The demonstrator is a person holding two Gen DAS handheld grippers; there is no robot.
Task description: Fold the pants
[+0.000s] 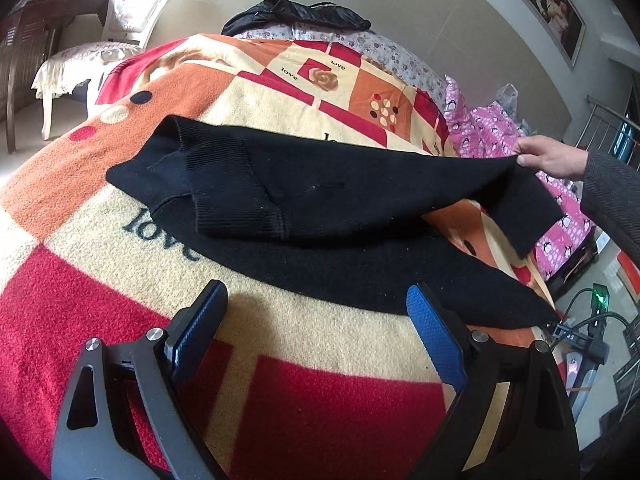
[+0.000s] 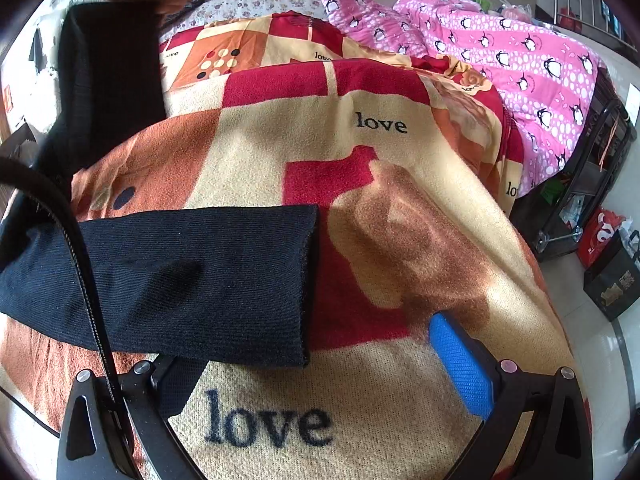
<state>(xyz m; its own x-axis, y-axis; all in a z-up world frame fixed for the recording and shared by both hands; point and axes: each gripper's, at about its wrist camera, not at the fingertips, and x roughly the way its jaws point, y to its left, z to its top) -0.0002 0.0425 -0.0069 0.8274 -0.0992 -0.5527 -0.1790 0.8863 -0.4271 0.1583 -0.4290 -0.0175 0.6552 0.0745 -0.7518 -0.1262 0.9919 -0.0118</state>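
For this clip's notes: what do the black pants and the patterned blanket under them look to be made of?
The black pants look like a fine knit, matte, perhaps wool or acrylic: ribbing shows on the folded waistband, and close parallel knit rows on the leg in the right wrist view. The patterned blanket looks like fleece or plush, likely synthetic: a fuzzy, short-piled surface with soft-edged printed "love" lettering. The exact fibre of either cannot be told.

Pants point(image 1: 304, 200) spread across the blanket point(image 1: 280, 352) on the bed, waistband at left, legs running right. Upper leg lifted at its end, pinched by a hand point(image 1: 552, 158) at far right; lower leg flat on the blanket. Left gripper point(image 1: 316, 308) just before the pants, fingers apart. Quilt point(image 1: 500, 136) behind the hand. Chair point(image 1: 120, 36) beyond the bed, far left.
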